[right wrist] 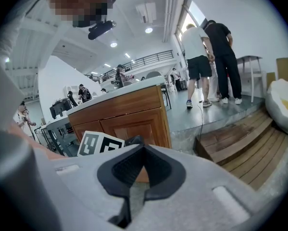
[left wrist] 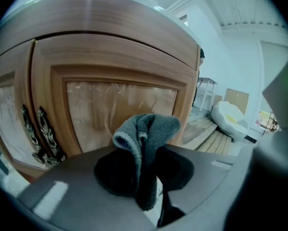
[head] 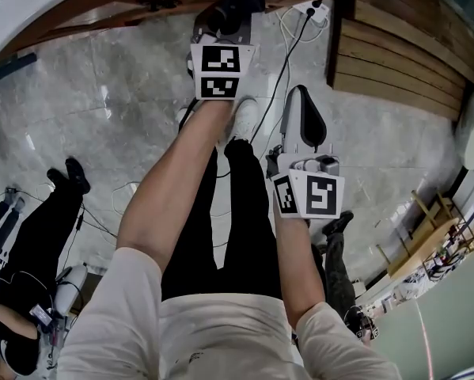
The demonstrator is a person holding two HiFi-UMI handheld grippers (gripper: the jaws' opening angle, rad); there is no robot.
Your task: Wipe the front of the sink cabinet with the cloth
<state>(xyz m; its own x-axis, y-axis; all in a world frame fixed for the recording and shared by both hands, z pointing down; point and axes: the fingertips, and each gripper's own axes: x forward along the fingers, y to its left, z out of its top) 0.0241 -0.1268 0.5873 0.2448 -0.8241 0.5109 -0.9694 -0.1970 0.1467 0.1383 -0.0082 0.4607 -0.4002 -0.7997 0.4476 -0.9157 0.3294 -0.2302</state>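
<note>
i see the cloth (left wrist: pixel 148 134) in the left gripper view: grey fleece, bunched into a thick fold that stands upright, its rounded top curling over to the right. its lower part is pinched between the jaws of the left gripper (left wrist: pixel 144 170). it sits right in front of the cabinet (left wrist: pixel 110 76), though i can't tell whether they touch. the cabinet front is brown wood, with a framed door holding a paler, glossy inset panel. dark ornate handles (left wrist: pixel 38 134) sit beside the door seam at left.

Cream short-sleeved T-shirt (head: pixel 221 331), black trousers (head: pixel 240 228), white shoes (head: pixel 244 117). The grey left gripper (head: pixel 235 0) and right gripper (head: pixel 302 101) carry black-and-white marker cubes (head: pixel 219 71).
</note>
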